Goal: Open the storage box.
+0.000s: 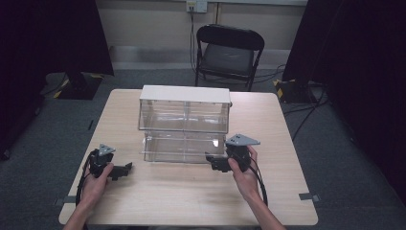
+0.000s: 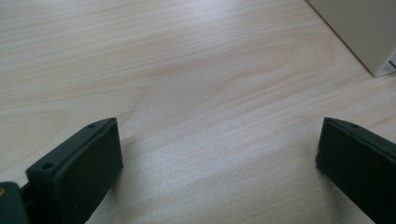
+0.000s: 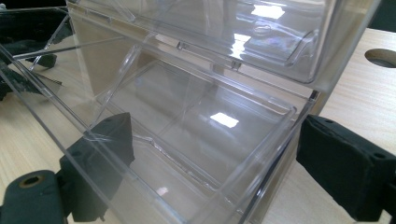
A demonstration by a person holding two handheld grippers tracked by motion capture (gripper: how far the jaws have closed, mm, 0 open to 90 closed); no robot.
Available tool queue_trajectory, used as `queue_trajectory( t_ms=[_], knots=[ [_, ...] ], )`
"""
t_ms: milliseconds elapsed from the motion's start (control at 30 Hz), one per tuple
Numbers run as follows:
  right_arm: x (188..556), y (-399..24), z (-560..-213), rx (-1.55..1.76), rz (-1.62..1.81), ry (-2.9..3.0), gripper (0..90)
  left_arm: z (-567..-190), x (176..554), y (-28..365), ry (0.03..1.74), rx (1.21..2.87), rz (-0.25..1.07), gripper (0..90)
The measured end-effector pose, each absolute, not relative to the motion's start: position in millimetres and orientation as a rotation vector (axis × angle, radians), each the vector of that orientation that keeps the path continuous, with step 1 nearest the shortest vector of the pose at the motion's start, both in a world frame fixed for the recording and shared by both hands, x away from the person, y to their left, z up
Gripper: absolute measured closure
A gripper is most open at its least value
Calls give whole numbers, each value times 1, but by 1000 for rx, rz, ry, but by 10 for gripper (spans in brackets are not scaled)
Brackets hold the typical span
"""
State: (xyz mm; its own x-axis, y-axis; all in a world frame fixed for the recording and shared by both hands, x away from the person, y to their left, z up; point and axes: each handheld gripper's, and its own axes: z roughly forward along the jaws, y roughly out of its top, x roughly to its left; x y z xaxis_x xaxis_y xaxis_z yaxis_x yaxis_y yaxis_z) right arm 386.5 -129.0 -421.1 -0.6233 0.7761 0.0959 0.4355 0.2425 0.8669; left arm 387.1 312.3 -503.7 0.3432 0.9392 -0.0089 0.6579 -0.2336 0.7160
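Two hand-held grippers are in play over the wooden bench [image 1: 191, 191], and the action sits at the clear drawer cabinet [image 1: 184, 122] in the middle of the high view. Lower right of centre, the right hand-held gripper [image 1: 214, 162] has its jaws spread wide and straddling the front corner of the pulled-out lower drawer [image 3: 196, 130]; in its own view one jaw shows through the clear front wall at lower left, the other stands outside at lower right, neither pressing on the plastic. Lower left, the left hand-held gripper [image 1: 123, 169] rests low over bare wood, jaws apart and holding nothing, with the cabinet's pale side panel [image 2: 359, 32] at the upper right of its view. Risk, as I read it: closing on that slick, thin wall off-centre could let it slip or twist the drawer in its runners, and a hard pull might drag the whole light cabinet forward, since nothing braces it. Room is generous toward the bottom edge of the high view; the overhanging upper drawer [image 3: 219, 28] crowds any upward move.
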Motion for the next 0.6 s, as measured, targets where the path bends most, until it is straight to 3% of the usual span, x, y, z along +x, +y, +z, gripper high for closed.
queue_trajectory(
  t_ms=[600],
  knots=[
    [394, -128, -419, 1136, 1337, 2137, 115, -504, 387, 312, 1390, 1982, 576, 0]
  ],
)
